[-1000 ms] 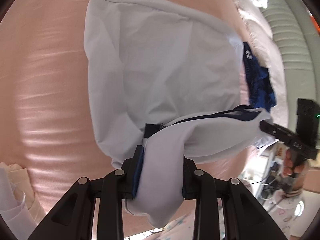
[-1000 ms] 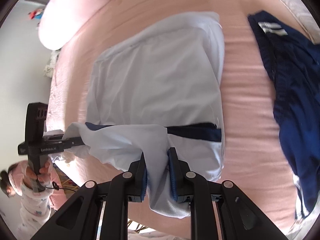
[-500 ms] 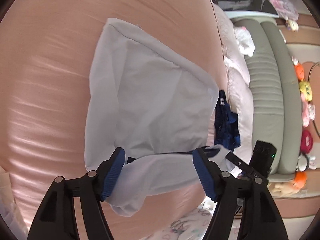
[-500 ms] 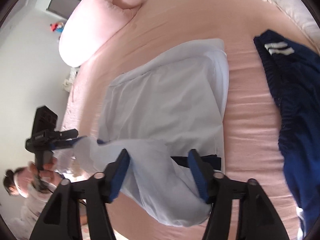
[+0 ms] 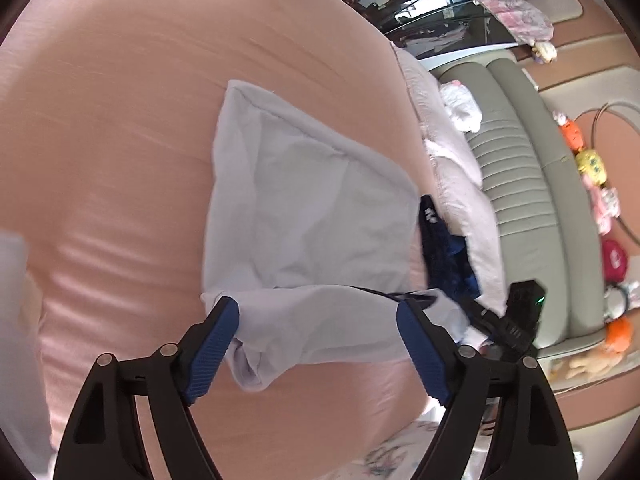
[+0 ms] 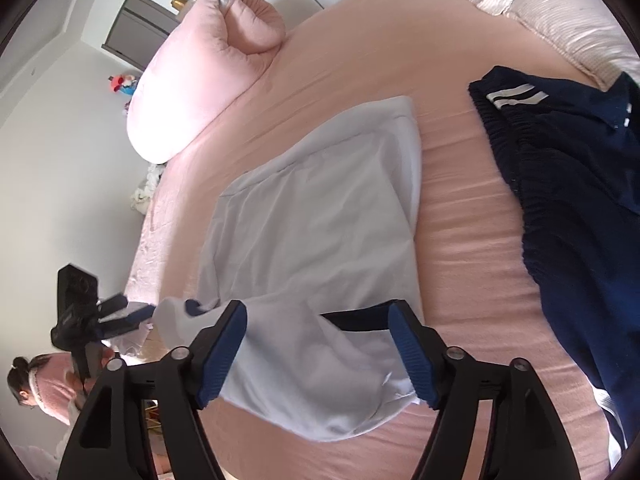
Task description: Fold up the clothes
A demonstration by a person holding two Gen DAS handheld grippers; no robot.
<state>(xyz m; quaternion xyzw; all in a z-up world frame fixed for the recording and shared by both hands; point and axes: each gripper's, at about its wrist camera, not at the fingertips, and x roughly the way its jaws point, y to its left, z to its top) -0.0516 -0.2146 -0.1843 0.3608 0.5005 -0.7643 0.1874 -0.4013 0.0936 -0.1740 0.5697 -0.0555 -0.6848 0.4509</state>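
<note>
A white garment (image 5: 304, 216) (image 6: 316, 224) lies folded on the pink bed sheet (image 5: 120, 140), with a navy trim strip (image 6: 356, 322) showing at its near fold. My left gripper (image 5: 318, 314) hovers over the near flap. Its jaws are opening, the cloth lies loose between the blue pads (image 5: 218, 332), and neither pad presses on it. My right gripper (image 6: 316, 318) stands the same way over the flap's other end, jaws opening and nothing gripped. Each gripper also shows at the edge of the other's view: the right gripper (image 5: 480, 314) and the left gripper (image 6: 128, 312).
A navy garment with white stripes (image 6: 580, 184) (image 5: 444, 248) lies on the bed beside the white one. A pink pillow (image 6: 200, 72) sits at the head, a pale quilt (image 5: 460, 184) along the bed's side, a grey-green sofa (image 5: 520, 184) beyond. A person (image 6: 36, 380) stands low left.
Both grippers were shut on the white garment's near edge. They have let it go, their jaws have spread wide, and the flap now rests on the garment and sheet. Both views have tilted upward.
</note>
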